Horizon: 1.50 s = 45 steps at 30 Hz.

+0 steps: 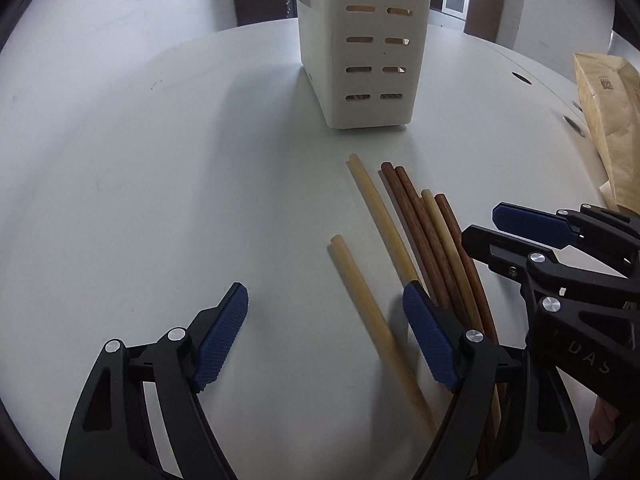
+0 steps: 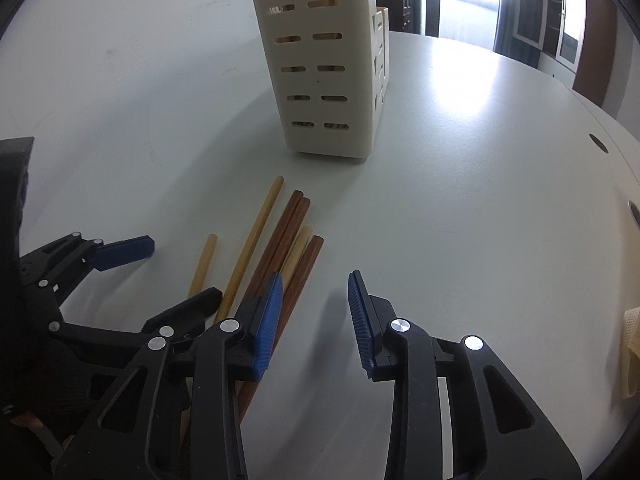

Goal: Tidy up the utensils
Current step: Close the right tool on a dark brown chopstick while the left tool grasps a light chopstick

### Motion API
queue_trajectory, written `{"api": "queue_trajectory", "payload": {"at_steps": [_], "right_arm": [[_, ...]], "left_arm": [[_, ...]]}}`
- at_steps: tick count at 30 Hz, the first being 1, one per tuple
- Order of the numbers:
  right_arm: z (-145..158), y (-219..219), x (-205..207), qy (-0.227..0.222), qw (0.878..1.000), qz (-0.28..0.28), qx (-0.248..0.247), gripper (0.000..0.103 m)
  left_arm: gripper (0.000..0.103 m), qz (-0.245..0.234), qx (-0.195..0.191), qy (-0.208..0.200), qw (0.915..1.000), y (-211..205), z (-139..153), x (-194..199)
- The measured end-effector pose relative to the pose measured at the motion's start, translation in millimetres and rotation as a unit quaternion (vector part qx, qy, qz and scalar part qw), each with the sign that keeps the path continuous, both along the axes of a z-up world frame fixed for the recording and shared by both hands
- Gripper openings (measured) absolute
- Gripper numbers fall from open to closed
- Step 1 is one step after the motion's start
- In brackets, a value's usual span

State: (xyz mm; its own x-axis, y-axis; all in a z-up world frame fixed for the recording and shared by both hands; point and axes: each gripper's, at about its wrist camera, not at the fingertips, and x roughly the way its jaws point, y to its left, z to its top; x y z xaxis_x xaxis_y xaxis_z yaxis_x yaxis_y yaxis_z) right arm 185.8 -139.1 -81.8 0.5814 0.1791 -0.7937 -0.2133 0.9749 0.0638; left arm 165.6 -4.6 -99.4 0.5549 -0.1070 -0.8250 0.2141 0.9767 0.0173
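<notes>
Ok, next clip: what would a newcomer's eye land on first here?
Probably the loose chopsticks, three pale and three dark brown, fanned out on the white table. Just beyond them stands the cream slotted utensil holder. Both the left gripper and the right gripper hover open low over the sticks, gripping nothing.

Left tool (image 1: 326,338): tilted steeply downward, jaws wide apart, nothing pressed between the blue pads.
Right tool (image 2: 316,316): tilted steeply downward, jaws partly apart, gap bare.
Relation: right tool just beside the left tool's right finger.
</notes>
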Motion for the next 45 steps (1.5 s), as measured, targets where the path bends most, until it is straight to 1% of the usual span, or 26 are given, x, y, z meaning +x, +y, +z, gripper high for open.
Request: {"api": "queue_trajectory", "payload": {"at_steps": [3, 4, 5, 6, 7, 10, 11, 12, 15, 17, 19, 20, 22, 26, 28, 30, 32, 33, 35, 37, 38, 41, 43, 45], "right_arm": [[-3.3, -4.4, 1.7, 0.003, 1.000, -0.004, 0.001, 0.024], [-5.0, -5.8, 2.8, 0.007, 1.000, -0.007, -0.001, 0.020], [-5.4, -5.4, 1.9, 0.002, 1.000, -0.005, -0.009, 0.015], [-4.8, -4.5, 0.9, -0.001, 1.000, -0.004, -0.016, 0.015], [-3.1, -5.2, 0.2, 0.001, 1.000, -0.005, -0.012, 0.015], [6.3, -11.0, -1.9, -0.010, 1.000, -0.011, 0.026, 0.015], [8.6, -10.9, -1.3, -0.009, 0.999, -0.008, 0.031, 0.015], [9.6, -9.7, 0.4, -0.008, 0.999, -0.006, 0.030, 0.015], [6.7, -4.9, 7.1, 0.007, 1.000, 0.006, 0.019, 0.016], [7.8, 1.0, 6.1, 0.002, 1.000, 0.006, 0.016, 0.016], [9.6, 2.4, 5.8, 0.002, 1.000, 0.009, 0.010, 0.016], [9.4, 4.5, 6.6, 0.003, 1.000, 0.009, 0.009, 0.016], [11.8, 3.4, 5.5, 0.005, 1.000, 0.006, 0.017, 0.016], [12.6, 8.2, 10.1, 0.008, 1.000, 0.010, 0.026, 0.021], [10.4, 8.7, 12.9, 0.006, 1.000, 0.013, 0.017, 0.021], [5.3, 7.0, 12.0, 0.009, 1.000, 0.009, 0.006, 0.020], [0.6, 9.8, 12.9, 0.002, 1.000, 0.011, -0.004, 0.019], [-1.5, 10.3, 13.4, 0.001, 1.000, 0.009, -0.008, 0.015], [-4.3, 10.4, 13.6, -0.002, 1.000, 0.006, -0.009, 0.012], [-6.7, 6.0, 14.1, -0.001, 1.000, 0.001, 0.007, 0.008], [-2.4, -0.5, 4.8, -0.004, 1.000, -0.002, 0.017, 0.008], [7.8, -12.8, -3.8, -0.029, 0.998, -0.008, 0.047, 0.008], [18.7, -21.3, -11.0, -0.049, 0.996, -0.006, 0.068, 0.008], [29.2, -30.1, -18.8, -0.067, 0.993, -0.003, 0.093, 0.008]], "left_arm": [[0.078, -0.005, -0.003, 0.001, 1.0000, -3.4, 0.0, -0.2], [0.076, -0.007, -0.003, 0.000, 1.0000, -3.3, 0.3, -0.4], [0.076, -0.006, -0.006, 0.002, 1.0000, -5.2, -0.2, -0.1], [0.074, -0.005, -0.005, 0.003, 1.0000, -5.4, 0.0, 0.7], [0.074, -0.004, -0.005, 0.005, 1.0000, -5.0, 0.3, 1.8], [0.069, 0.001, -0.004, 0.015, 0.9999, -1.9, 2.0, 6.4], [0.069, 0.001, -0.004, 0.017, 0.9998, -0.5, 2.5, 7.1], [0.066, 0.002, -0.003, 0.018, 0.9998, 0.0, 2.8, 7.9], [0.063, 0.001, -0.001, 0.017, 0.9998, -0.2, 3.1, 9.7], [0.060, -0.001, -0.001, 0.014, 0.9999, 0.4, 3.2, 8.6], [0.051, -0.003, -0.001, 0.010, 0.9999, 0.7, 3.7, 7.1], [0.049, -0.004, -0.001, 0.009, 0.9999, -0.2, 4.0, 7.3], [0.037, -0.006, 0.000, 0.008, 0.9999, -1.4, 4.7, 7.2], [0.026, -0.010, 0.003, 0.002, 0.9999, -5.2, 5.3, 6.0], [0.014, -0.011, 0.007, 0.000, 0.9999, -5.6, 5.3, 5.6], [0.013, -0.010, 0.007, -0.002, 0.9999, -5.4, 5.5, 5.7], [0.010, -0.007, 0.005, -0.001, 1.0000, -4.8, 5.5, 6.7], [0.008, -0.006, 0.003, 0.000, 1.0000, -4.3, 5.7, 7.5], [0.006, -0.004, -0.007, 0.003, 1.0000, 0.7, 5.9, 9.3], [0.006, -0.001, -0.019, 0.006, 0.9998, 5.8, 6.5, 10.4], [0.006, 0.000, -0.028, 0.010, 0.9996, 8.5, 6.7, 11.3], [0.006, 0.006, -0.044, 0.012, 0.9990, 15.9, 7.4, 11.6], [0.006, 0.011, -0.049, 0.007, 0.9987, 22.7, 10.2, 10.4], [0.006, 0.011, -0.063, -0.001, 0.9979, 27.4, 16.6, 8.4]]}}
